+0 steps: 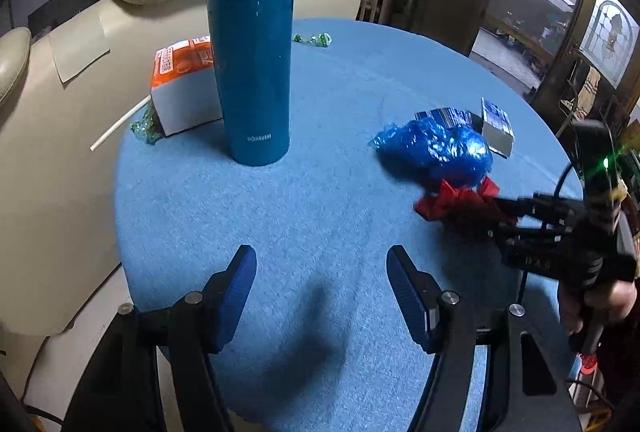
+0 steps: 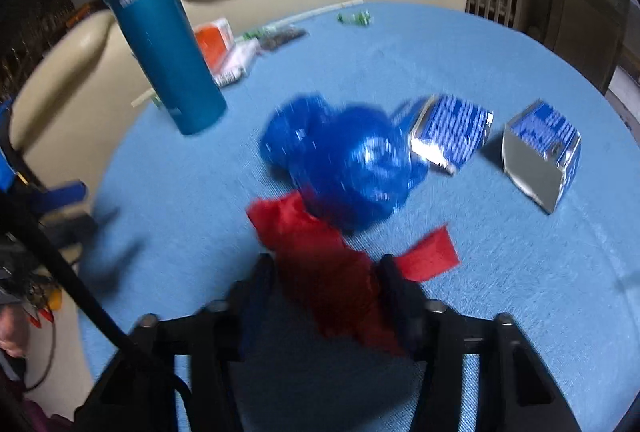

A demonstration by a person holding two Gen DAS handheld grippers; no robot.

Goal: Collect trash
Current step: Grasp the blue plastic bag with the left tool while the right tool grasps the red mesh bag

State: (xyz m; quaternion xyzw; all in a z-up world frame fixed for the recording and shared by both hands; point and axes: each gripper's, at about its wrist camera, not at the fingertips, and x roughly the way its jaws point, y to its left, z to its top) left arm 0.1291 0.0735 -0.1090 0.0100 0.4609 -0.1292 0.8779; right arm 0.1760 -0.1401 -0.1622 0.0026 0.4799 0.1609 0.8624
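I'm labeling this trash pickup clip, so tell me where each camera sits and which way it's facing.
Left wrist view: sits on the left tool, angled down over the blue table; faces the teal bottle and sofa; shows its own open fingers, plus the right tool and a hand.
Right wrist view: sits on the right tool, angled down; faces the red wrapper between its fingers and the blue plastic bag.
Shared: table, bottle, bag, red wrapper, small blue boxes.
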